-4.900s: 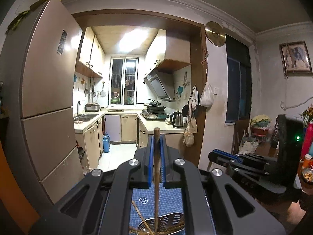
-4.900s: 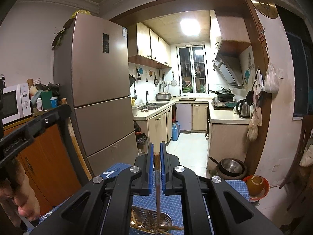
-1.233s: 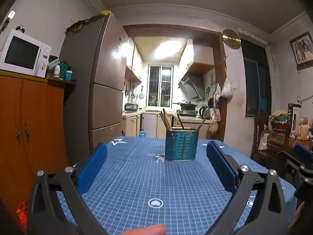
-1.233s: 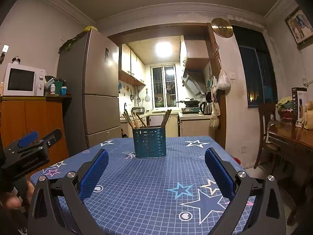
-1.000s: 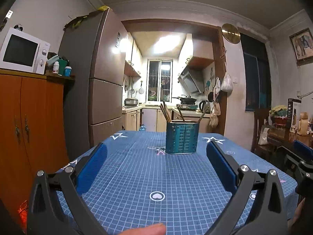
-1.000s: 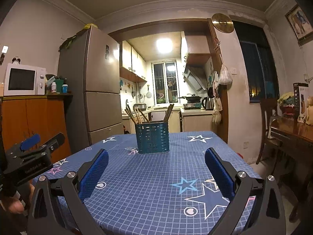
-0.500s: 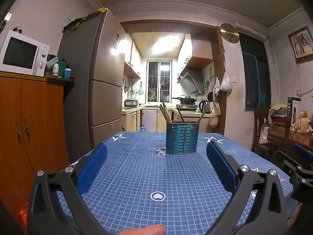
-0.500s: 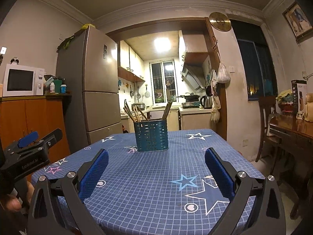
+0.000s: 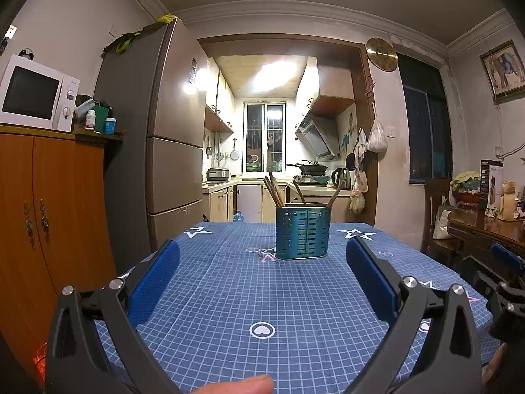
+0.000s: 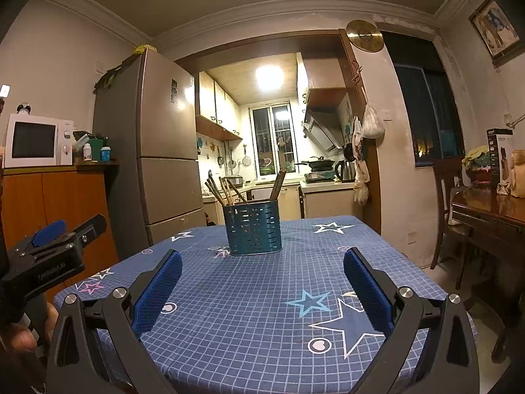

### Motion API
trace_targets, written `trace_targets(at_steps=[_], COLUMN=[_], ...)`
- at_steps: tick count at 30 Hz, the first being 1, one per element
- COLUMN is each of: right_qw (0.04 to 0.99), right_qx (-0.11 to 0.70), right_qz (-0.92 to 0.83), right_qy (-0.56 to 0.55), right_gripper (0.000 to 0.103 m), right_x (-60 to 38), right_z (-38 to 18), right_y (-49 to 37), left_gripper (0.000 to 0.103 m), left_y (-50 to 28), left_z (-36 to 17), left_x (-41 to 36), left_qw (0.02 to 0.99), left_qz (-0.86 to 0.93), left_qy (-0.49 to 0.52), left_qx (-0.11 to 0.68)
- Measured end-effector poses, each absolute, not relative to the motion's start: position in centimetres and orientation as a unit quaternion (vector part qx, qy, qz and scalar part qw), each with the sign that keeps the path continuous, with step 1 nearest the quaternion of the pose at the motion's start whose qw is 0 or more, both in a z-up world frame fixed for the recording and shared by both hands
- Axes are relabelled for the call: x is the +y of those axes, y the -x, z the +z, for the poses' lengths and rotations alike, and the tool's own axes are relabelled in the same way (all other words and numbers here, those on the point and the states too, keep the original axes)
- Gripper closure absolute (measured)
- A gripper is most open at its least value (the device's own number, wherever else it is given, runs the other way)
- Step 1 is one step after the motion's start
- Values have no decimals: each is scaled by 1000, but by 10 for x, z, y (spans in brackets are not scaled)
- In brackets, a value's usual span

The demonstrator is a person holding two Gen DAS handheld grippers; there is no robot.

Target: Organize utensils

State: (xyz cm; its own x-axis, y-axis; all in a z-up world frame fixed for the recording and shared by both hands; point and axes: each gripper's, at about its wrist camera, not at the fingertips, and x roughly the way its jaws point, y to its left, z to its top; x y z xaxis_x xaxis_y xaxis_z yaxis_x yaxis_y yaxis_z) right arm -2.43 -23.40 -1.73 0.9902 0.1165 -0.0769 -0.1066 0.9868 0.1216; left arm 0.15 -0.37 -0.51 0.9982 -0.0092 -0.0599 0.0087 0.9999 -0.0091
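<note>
On the blue tablecloth [image 9: 229, 295], chopsticks [image 9: 274, 190] stand upright, splayed, in the holder [image 9: 302, 232]; both grippers' [image 9: 262, 256] [image 10: 262, 262] fingers spread, empty.

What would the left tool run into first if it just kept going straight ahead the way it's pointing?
Probably the blue utensil holder with wooden chopsticks in it. It stands almost centred ahead of the open left tool, with only bare tablecloth between, though depth is hard to judge.

Little here can be read. The left gripper [image 10: 70, 226], seen from the right one's camera, carries pale lettering along its black body, perhaps a maker's name, too blurred to spell out. The microwave [image 10: 37, 141] has a small mark over its dials, and the dark box [image 10: 499, 156] carries print; neither is legible.
</note>
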Motion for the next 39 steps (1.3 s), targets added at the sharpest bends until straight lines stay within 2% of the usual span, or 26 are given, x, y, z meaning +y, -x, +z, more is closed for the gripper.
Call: trace_targets(at_steps=[39], right_qw=[999], right_qx=[17], right_qz=[30], right_qy=[-39], right_gripper=[5], right_x=[-237], right_z=[-10], right_y=[21], left_gripper=[5], left_y=[-12], left_z=[-19], left_x=[-14], left_qw=[999], left_qz=[-2], left_qy=[-15], left_qx=[34])
